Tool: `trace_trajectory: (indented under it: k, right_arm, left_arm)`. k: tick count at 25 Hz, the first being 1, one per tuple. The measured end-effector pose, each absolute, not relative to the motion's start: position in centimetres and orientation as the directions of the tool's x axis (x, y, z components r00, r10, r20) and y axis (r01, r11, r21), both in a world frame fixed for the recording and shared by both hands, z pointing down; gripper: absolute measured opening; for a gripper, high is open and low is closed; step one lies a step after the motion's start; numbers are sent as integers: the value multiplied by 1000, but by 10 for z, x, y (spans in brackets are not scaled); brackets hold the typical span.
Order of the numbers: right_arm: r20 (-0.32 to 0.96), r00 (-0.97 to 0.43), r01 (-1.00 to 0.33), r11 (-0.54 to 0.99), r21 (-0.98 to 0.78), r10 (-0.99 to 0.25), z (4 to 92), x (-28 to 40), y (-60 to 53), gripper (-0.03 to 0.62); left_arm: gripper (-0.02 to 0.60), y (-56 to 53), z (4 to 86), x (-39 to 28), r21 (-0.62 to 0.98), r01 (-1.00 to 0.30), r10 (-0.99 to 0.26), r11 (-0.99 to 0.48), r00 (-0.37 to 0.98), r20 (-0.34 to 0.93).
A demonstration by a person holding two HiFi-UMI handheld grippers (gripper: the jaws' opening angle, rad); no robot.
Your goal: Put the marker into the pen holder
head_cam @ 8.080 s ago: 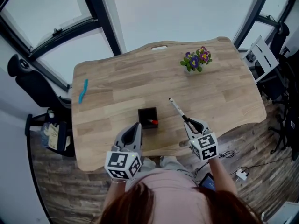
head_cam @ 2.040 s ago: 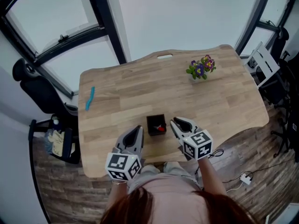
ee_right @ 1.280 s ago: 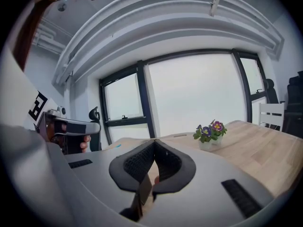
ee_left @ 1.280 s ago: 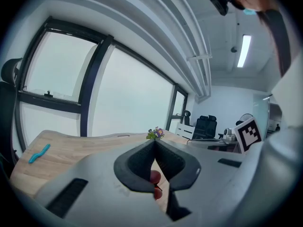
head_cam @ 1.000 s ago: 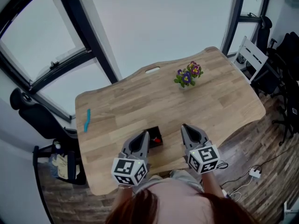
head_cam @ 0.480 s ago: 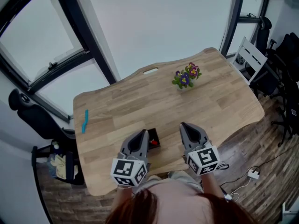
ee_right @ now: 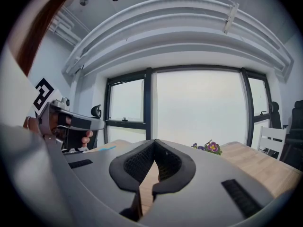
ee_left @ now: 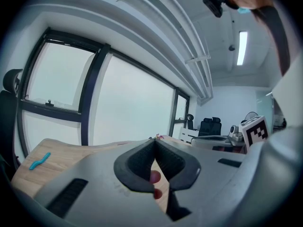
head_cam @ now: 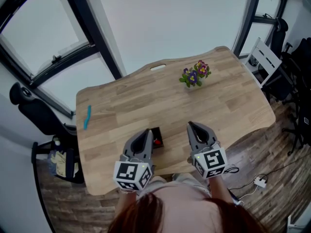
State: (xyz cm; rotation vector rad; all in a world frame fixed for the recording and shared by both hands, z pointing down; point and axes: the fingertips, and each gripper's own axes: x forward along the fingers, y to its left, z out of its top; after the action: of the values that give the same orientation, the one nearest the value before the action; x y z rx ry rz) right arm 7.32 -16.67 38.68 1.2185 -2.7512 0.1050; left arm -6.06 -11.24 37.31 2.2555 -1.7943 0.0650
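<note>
The left hand-held gripper (head_cam: 146,132) has its jaws pressed together, tip against tip, with nothing pinched between them. The right hand-held gripper (head_cam: 194,126) is likewise pressed together and carries nothing. Both hang over the near edge of the tabletop (head_cam: 228,103), side by side and pointing away from the person, each with its marker cube nearest the body.

Between the two, and just beside the left gripper's tips, stands the black pen holder (head_cam: 158,131); the left gripper covers its left side in the head view. The marker (head_cam: 157,141) is inside the holder, with only its red end showing at the open top. In the left gripper view a bit of red shows through the gap below the joined tips.

Farther out, a small pot of purple and yellow flowers (head_cam: 194,74) stands near the far right of the tabletop, well apart from the holder. A small cyan object (head_cam: 87,117) lies near the left edge.

Beyond the tabletop are dark-framed windows (head_cam: 92,28), a black office chair (head_cam: 29,106) on the left and a white chair (head_cam: 265,57) on the right.
</note>
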Motion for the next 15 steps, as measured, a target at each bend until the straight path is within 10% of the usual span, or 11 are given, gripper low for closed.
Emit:
trace_trajectory:
  k: [15]
  right_arm:
    - [159,-682,-719,694,36,-714,386,49,-152,0]
  left_arm:
    - [0,-96,372,-76,172,-968,-957,-183,216,196]
